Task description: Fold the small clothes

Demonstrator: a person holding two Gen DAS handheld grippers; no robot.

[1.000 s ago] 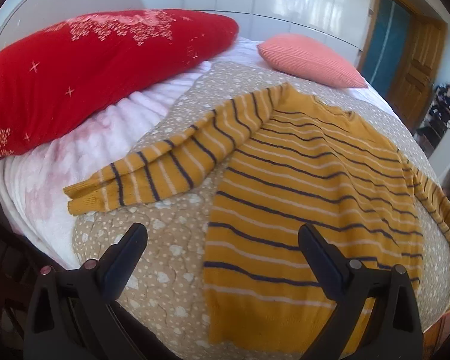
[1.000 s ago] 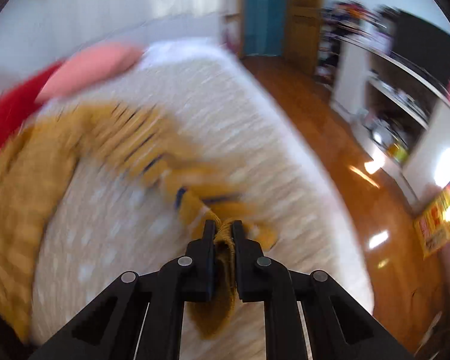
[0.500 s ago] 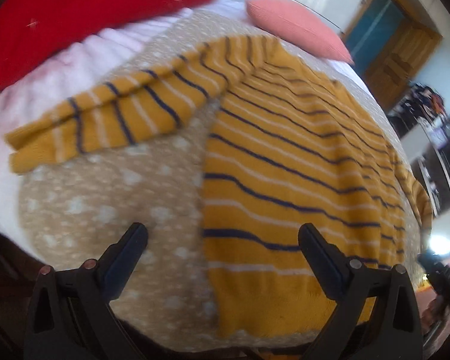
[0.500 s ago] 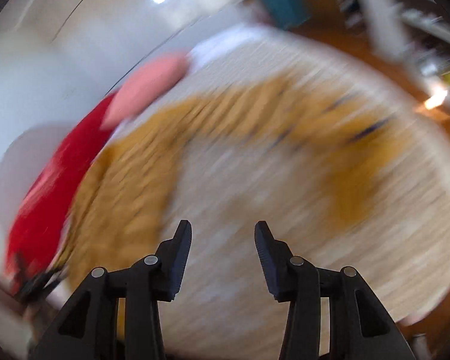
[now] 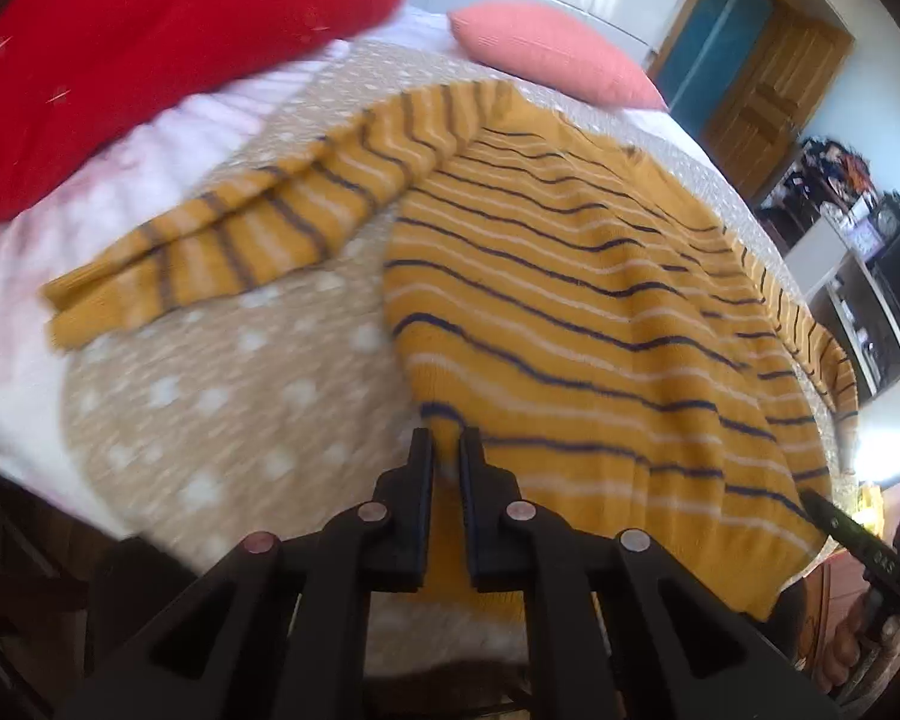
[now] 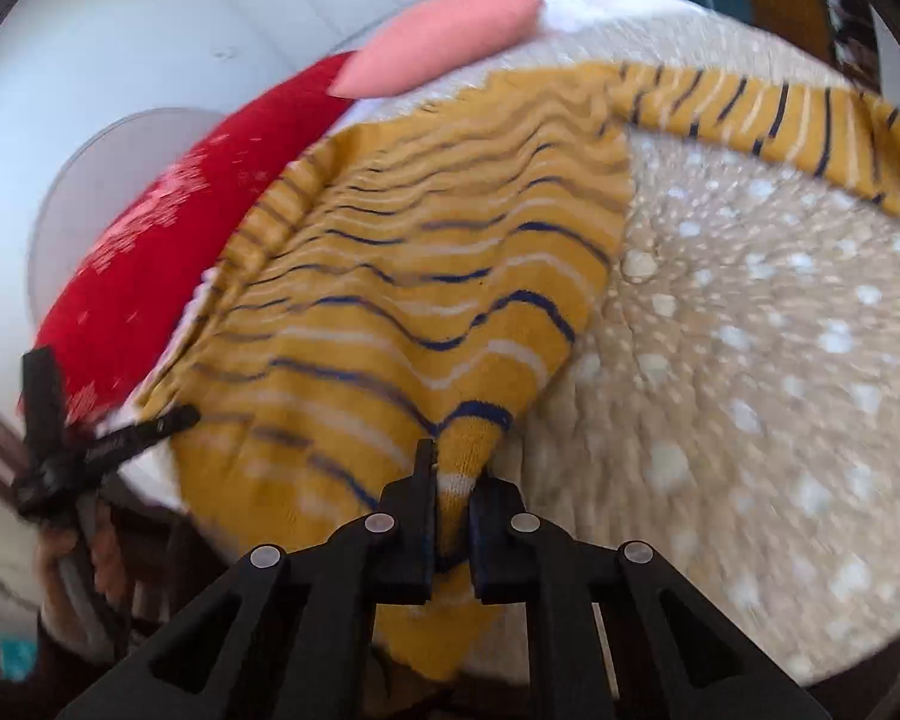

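Spread flat on the bed's dotted beige blanket (image 5: 222,396), the mustard striped sweater (image 5: 600,312) lies below a red pillow (image 5: 150,48). Left gripper (image 5: 447,450) and right gripper (image 6: 453,468) each pinch a bottom hem corner, though blur softens the edges. Soft, limp knit will probably sag and stretch, so corners suit gripping.

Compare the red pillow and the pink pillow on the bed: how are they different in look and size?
The red pillow is plainly larger than the pink pillow. The red pillow is deep red with a pale snowflake-like pattern, while the pink pillow is plain salmon pink with no pattern. In the left wrist view the red pillow lies to the left and the pink pillow to the right. Both rest at the far end of the bed, beyond the striped sweater.
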